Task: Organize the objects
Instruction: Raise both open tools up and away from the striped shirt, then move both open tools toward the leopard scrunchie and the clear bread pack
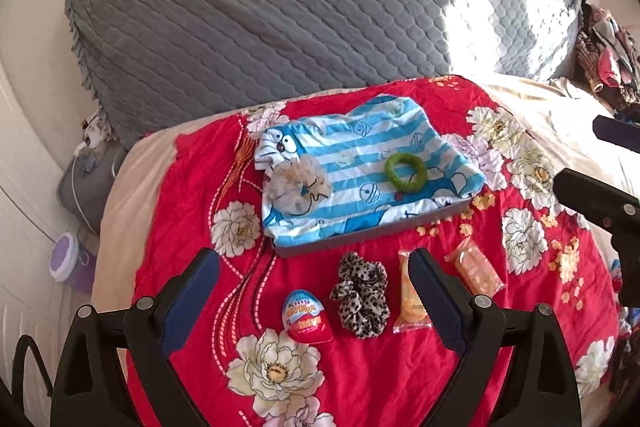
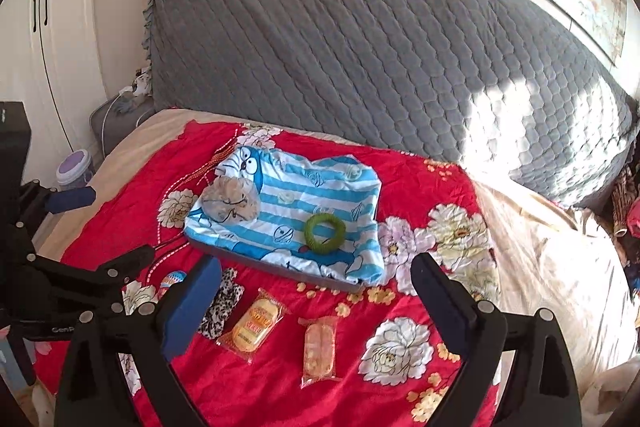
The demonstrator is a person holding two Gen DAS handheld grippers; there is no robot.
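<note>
Hovering above a red floral bedspread [image 1: 360, 379], the left tool [image 1: 316, 291] has its jaws spread wide and grips nothing. The right tool [image 2: 318, 293] is likewise wide apart and empty. A shallow grey tray [image 1: 400, 227] rests on the bedspread, lined with a blue-and-white striped cartoon cloth [image 1: 344, 155]. On the cloth lie a green ring scrunchie [image 1: 406, 171] and, well apart from it, a pale gauzy scrunchie [image 1: 298, 187]. Near the tray's front edge, in a row on the bedspread: a chocolate egg [image 1: 306, 315], a leopard-print scrunchie [image 1: 360, 293], a yellow wrapped snack [image 2: 252, 323] and a clear-wrapped orange snack [image 2: 319, 347]. A grey quilted headboard [image 2: 340, 47] stands behind the bed.
</note>
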